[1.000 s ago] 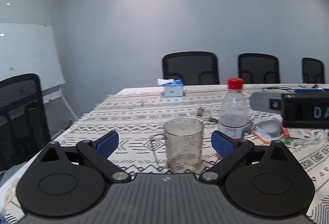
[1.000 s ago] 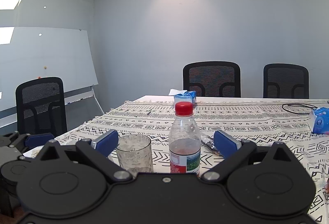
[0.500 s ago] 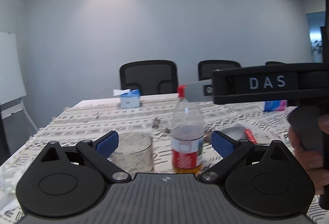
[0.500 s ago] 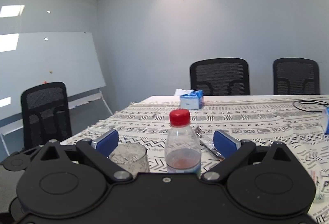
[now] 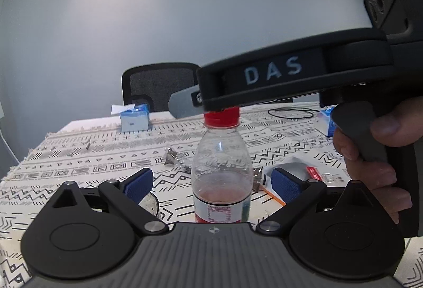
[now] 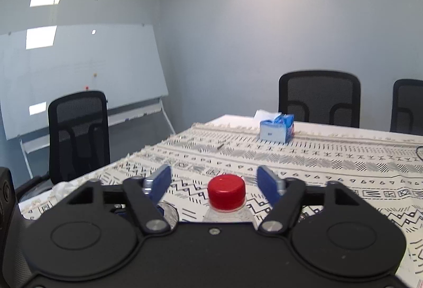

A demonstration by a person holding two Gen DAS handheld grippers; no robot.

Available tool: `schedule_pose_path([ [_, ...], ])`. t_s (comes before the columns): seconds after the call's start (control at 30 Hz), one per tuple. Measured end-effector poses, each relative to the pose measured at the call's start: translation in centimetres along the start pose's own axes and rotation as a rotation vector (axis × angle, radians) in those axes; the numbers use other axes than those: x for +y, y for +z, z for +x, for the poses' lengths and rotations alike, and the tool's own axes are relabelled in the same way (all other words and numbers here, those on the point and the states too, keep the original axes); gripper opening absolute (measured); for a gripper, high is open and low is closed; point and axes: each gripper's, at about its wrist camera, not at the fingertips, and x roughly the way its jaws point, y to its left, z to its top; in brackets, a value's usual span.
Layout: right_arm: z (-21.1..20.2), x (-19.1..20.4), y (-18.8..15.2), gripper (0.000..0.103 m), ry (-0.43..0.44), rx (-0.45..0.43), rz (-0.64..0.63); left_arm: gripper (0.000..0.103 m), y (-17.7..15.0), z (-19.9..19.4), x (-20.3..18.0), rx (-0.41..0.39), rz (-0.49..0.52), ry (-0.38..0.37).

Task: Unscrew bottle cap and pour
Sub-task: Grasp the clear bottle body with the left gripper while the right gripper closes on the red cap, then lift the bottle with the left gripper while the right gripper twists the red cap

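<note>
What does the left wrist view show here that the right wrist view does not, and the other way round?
Only the left wrist view shows the bottle body with reddish liquid low inside, the person's hand on the right tool's handle, the left tool open around the bottle, and a black cable.

Only the right wrist view shows the whiteboard and the right tool, its jaws closing either side of the cap with gaps visible.

Both show the red cap, the blue tissue box, the patterned tablecloth and a glass rim.
</note>
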Motion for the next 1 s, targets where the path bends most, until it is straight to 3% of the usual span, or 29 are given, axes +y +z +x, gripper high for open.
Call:
schedule_pose_path([
  [0.03,0.4,-0.1,0.0,0.058,0.008,0.004,-0.007,0.098,-0.1,0.2,0.2,0.001,-0.007,-0.013],
  [0.07,1.0,-0.1,-0.1,0.034,0.023,0.012,-0.024,0.098,-0.2,0.4,0.4,0.002,-0.014,-0.027],
  [0.2,1.0,-0.3,-0.5,0.034,0.026,0.013,-0.063,0.098,-0.9,1.4,0.8,-0.008,-0.013,-0.080],
  [0.3,0.0,-0.9,-0.8,0.034,0.069,0.020,-0.041,0.098,-1.4,1.6,1.0,-0.015,-0.001,-0.175],
  [0.43,-1.4,-1.4,-1.1,0.034,0.151,0.018,-0.013,0.098,-1.8,2.4,1.2,0.065,-0.072,-0.250],
  [0.53,-2.1,-1.5,-1.7,0.034,0.185,0.005,-0.002,0.098,-2.1,2.0,1.0,0.046,-0.066,-0.261],
  [0.67,-3.2,-1.5,-3.3,0.035,0.183,-0.081,0.032,0.098,-2.1,1.1,1.6,-0.006,-0.093,-0.313],
  [0.77,-3.6,-0.7,-3.4,0.035,0.159,-0.112,0.017,0.097,-2.0,0.3,1.3,-0.078,-0.058,-0.265],
  [0.8,-3.9,-0.5,-3.5,0.035,0.159,-0.132,0.013,0.094,-2.2,0.1,1.2,-0.092,-0.036,-0.245],
  [0.87,-4.5,-0.1,-3.6,0.036,0.160,-0.173,0.006,0.061,-2.4,0.0,0.9,-0.118,0.007,-0.236],
  [1.0,-5.1,0.4,-3.9,0.037,0.112,-0.202,-0.011,0.059,-3.1,-0.2,0.6,-0.137,0.024,-0.244],
])
